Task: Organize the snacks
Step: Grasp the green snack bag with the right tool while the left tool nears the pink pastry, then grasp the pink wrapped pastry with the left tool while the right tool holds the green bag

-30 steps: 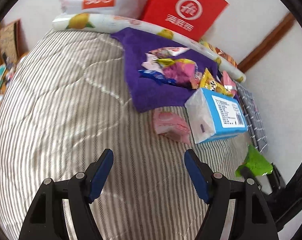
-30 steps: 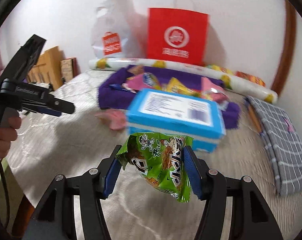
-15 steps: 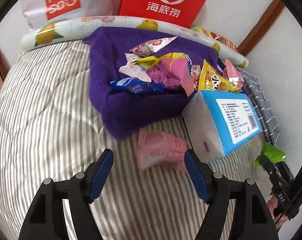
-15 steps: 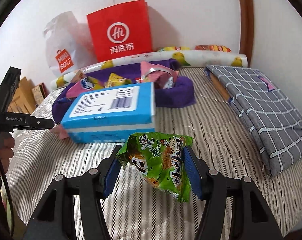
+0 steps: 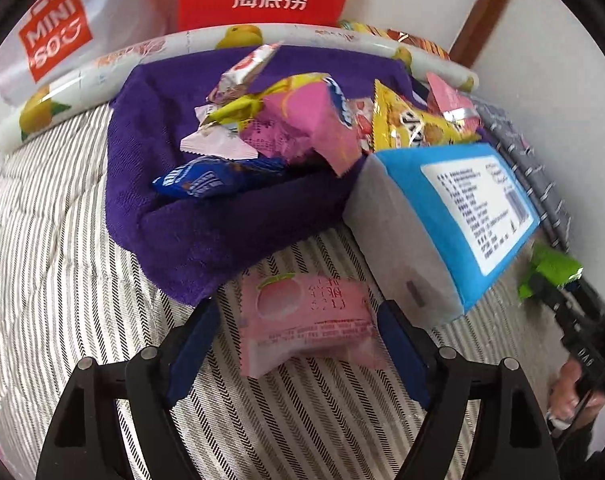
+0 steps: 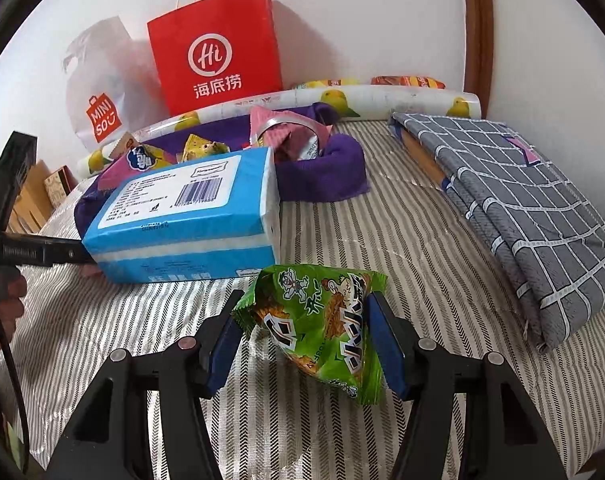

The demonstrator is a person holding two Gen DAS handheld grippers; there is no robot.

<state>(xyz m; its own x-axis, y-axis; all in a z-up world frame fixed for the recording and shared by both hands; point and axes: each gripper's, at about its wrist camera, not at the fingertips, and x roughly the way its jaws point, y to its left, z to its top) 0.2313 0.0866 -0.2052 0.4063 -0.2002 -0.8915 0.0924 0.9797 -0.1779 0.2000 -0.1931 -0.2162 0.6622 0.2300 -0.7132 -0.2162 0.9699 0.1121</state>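
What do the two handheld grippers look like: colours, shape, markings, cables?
Both are alike: the left gripper and right gripper have black angular frames with round silver rivets and flat blue fingers. In the right wrist view, the left one's black body carries small white lettering and a black cable.

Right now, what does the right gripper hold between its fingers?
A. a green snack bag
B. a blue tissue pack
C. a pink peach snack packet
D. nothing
A: in the right wrist view the right gripper has its blue pads pressed on both sides of the green snack bag, lifted above the striped bedcover.
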